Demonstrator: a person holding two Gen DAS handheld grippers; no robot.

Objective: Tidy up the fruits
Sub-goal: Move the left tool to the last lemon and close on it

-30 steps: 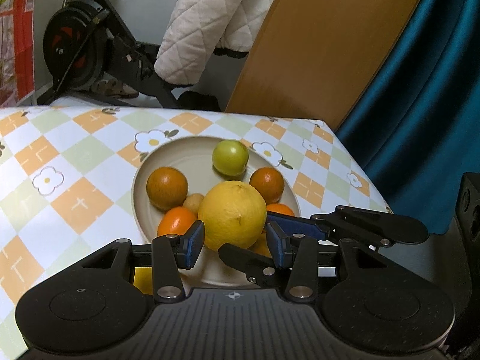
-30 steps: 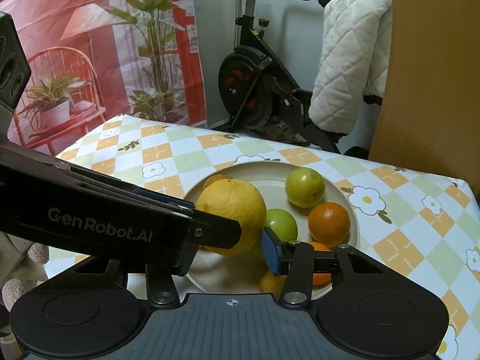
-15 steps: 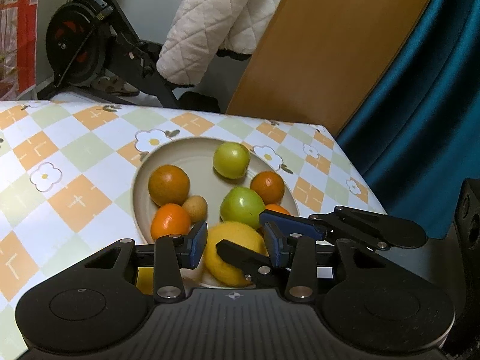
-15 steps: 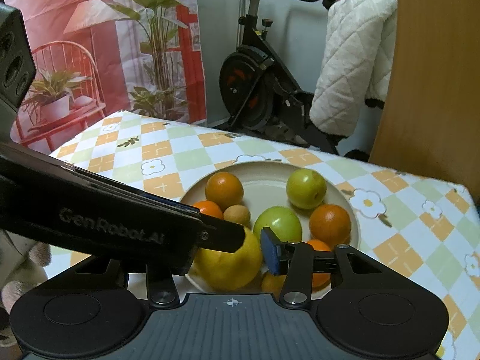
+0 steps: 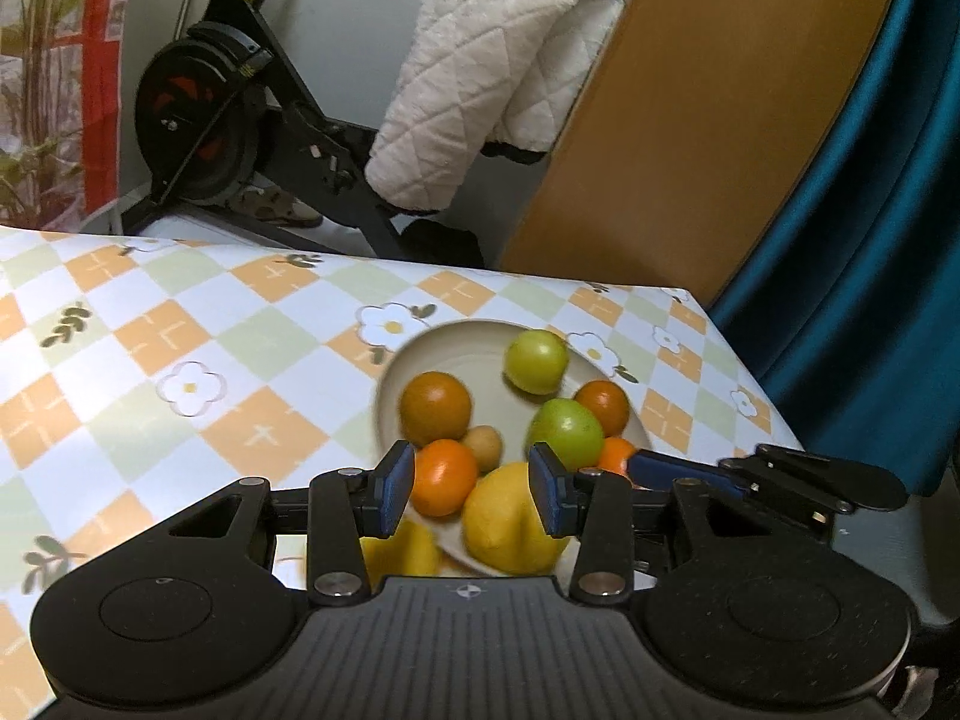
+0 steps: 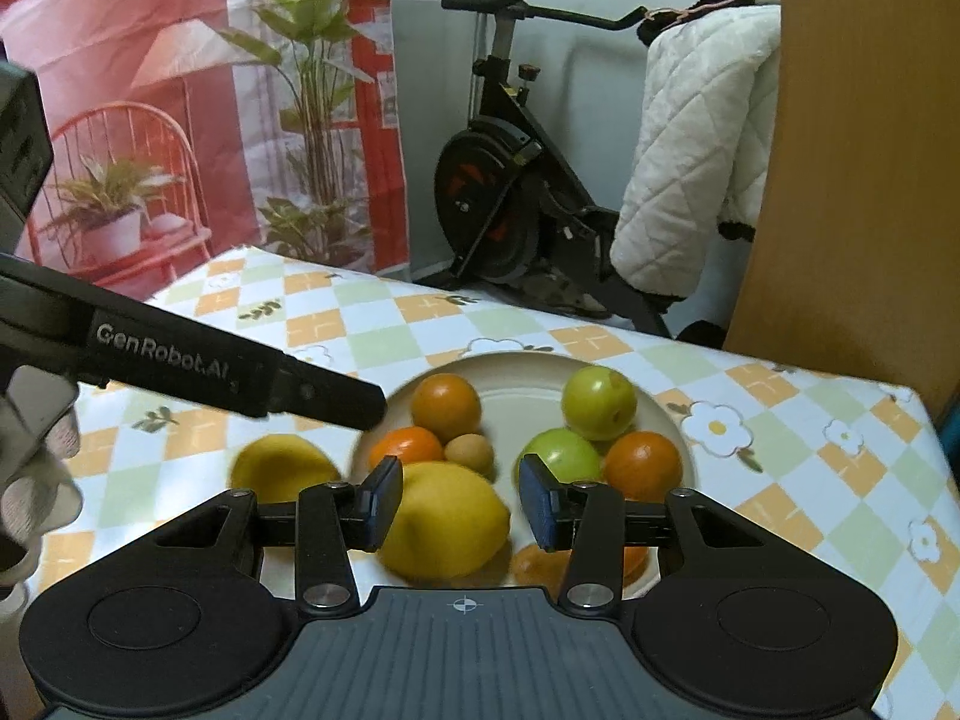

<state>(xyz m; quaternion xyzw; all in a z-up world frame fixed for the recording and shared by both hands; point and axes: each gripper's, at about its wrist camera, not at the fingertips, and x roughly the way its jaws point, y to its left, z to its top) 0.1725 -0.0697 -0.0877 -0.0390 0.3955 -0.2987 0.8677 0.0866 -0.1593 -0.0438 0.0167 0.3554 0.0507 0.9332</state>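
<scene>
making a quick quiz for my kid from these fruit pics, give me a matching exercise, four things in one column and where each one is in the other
Things:
1. large lemon
2. second lemon
3. small brown fruit
4. white quilted cover

Places:
A. on the tablecloth, off the plate
B. draped over the exercise bike
C. on the plate's near part, seen between the right hand-held gripper's open fingers
D. on the plate, right beside a tangerine

Pairs: 1-C, 2-A, 3-D, 4-B
</scene>
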